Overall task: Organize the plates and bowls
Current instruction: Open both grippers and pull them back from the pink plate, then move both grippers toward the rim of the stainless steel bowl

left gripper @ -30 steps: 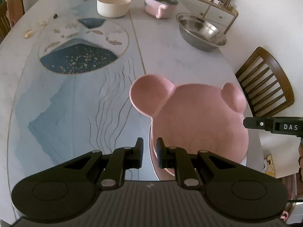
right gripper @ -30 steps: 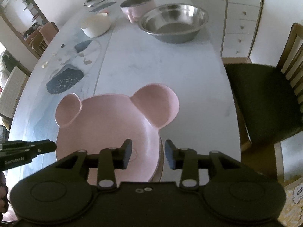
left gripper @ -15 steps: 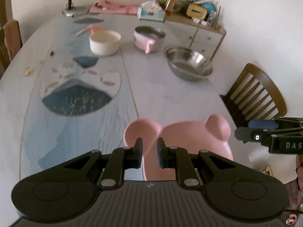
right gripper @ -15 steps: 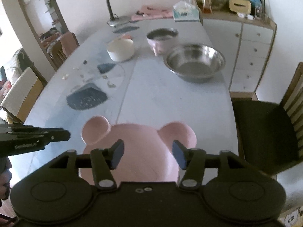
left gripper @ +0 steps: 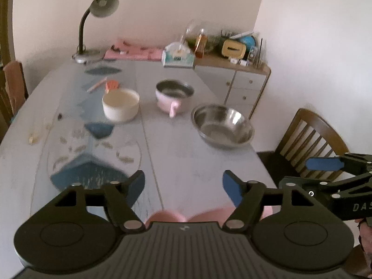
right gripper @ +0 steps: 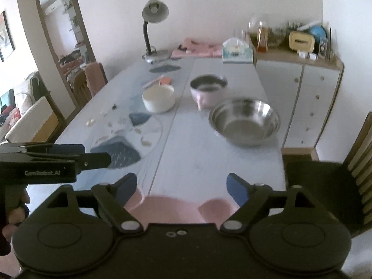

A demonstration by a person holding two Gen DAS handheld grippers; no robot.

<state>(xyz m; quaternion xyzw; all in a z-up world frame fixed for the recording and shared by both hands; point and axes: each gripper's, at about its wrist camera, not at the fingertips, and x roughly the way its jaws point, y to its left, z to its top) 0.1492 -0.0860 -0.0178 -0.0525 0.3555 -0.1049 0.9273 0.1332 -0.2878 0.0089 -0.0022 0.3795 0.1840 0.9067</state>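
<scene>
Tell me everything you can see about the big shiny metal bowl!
The big shiny metal bowl looks like steel: round, wide and shallow, with a thin rolled rim and a mirror-like inside that shows nothing in it. It stands upright on the table, near the table's right edge, on the side nearest the white cabinet. The pink bowl with a dark inside sits just behind it. Only the table touches it; no gripper is near.

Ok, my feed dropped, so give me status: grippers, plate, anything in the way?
Left gripper open, right gripper open, both empty. Pink bear plate flat on table near edge. Steel bowl ahead, apart.
</scene>
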